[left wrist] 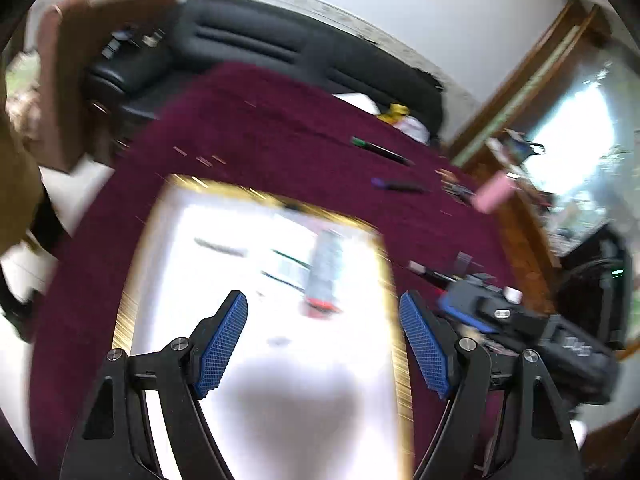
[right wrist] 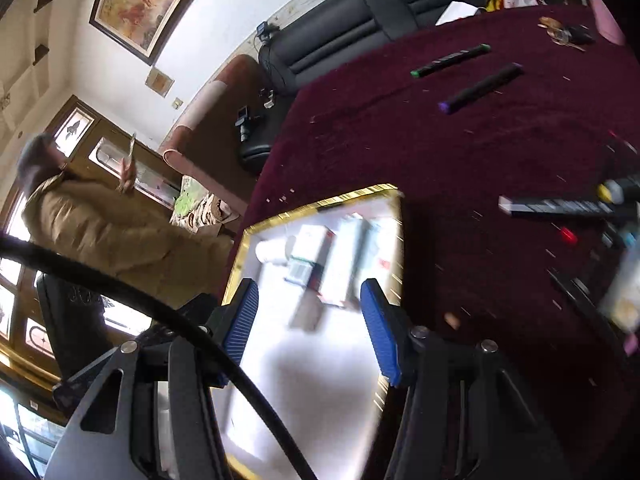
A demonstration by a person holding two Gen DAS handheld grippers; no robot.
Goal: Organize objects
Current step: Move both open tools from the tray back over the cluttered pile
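In the left wrist view the left gripper [left wrist: 323, 334] hangs over a white tray with a gold rim [left wrist: 256, 194] on the dark red tablecloth [left wrist: 256, 128]; its blue-padded jaws stand wide apart with nothing between them. Inside the tray a grey cylinder with a red end [left wrist: 325, 270] lies beyond the fingertips, beside a few thin blurred items. Two markers lie on the cloth past the tray, one green-tipped [left wrist: 380, 151], one purple-tipped [left wrist: 396, 186].

In the right wrist view the right gripper [right wrist: 309, 322] also hovers over the tray [right wrist: 352, 196], its jaws parted and empty. At the tray's far end lie several white boxes [right wrist: 320, 256] packed side by side and a small white cup [right wrist: 270, 250] tipped over beside them. A black remote [right wrist: 560, 206] rests on the cloth to the right of the tray
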